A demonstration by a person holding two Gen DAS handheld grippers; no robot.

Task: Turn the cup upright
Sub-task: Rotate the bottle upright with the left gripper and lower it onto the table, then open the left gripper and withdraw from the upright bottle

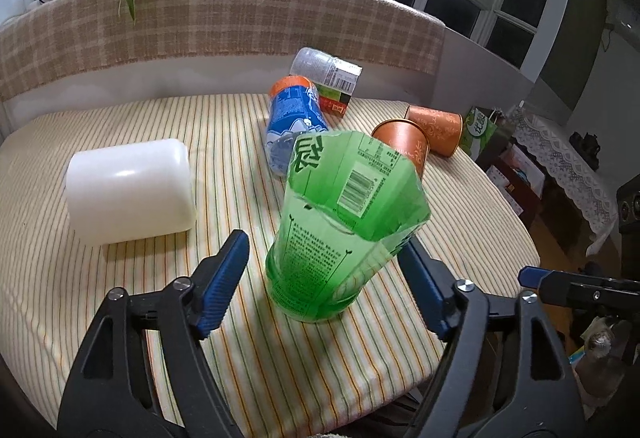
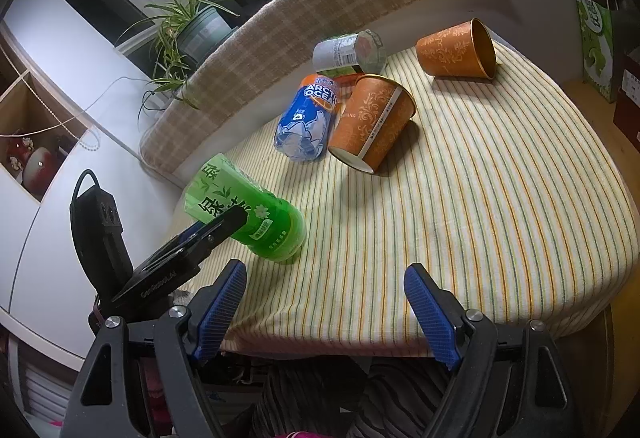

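A green cut-bottle cup (image 1: 336,234) stands on its base on the striped tablecloth, open mouth up and leaning a little. It sits between the fingers of my left gripper (image 1: 324,266), which is open; the pads are apart from its sides. In the right wrist view the green cup (image 2: 256,218) is at the left with the left gripper's finger (image 2: 216,226) in front of it. My right gripper (image 2: 324,302) is open and empty near the table's front edge. Two orange paper cups lie on their sides (image 2: 372,122) (image 2: 456,50).
A white plastic container (image 1: 128,190) lies on its side at the left. A blue-labelled bottle cup (image 1: 296,122) and a clear one (image 1: 324,70) lie further back. A checked cushion (image 1: 200,18) lines the table's far edge. The table (image 2: 520,198) drops off at right.
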